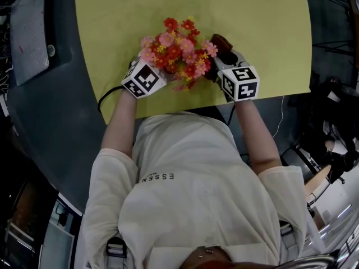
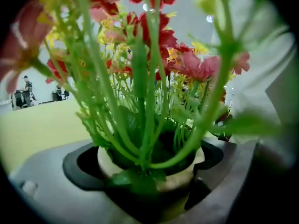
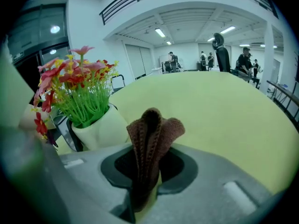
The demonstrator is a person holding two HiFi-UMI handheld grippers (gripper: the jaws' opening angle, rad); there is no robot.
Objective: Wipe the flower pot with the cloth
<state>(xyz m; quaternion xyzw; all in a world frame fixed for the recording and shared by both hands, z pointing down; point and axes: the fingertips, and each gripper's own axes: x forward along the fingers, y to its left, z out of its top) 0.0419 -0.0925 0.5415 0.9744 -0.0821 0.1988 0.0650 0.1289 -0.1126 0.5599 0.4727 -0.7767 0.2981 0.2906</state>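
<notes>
Yellow-green table (image 1: 258,32). A cream flower pot (image 3: 100,129) stands near its 6 o'clock edge in the head view, hidden there under a bunch of red, pink and yellow flowers (image 1: 179,48) on green stems. Left gripper (image 2: 144,164) comes in from 9 o'clock of the bouquet, its marker cube (image 1: 144,78) just beside the blooms. Its jaws are spread wide with the pot between them. A dark gap shows beside the pot at 9 o'clock in the left gripper view, so the pads do not press it. The 3 o'clock pad sits very near the rim; contact there is unclear. Right gripper (image 3: 148,169) is at 3 o'clock of the flowers, jaws closed on a brown cloth (image 3: 152,136), which stands up folded between them. From the cloth, the pot lies at 10 o'clock, apart from it.
</notes>
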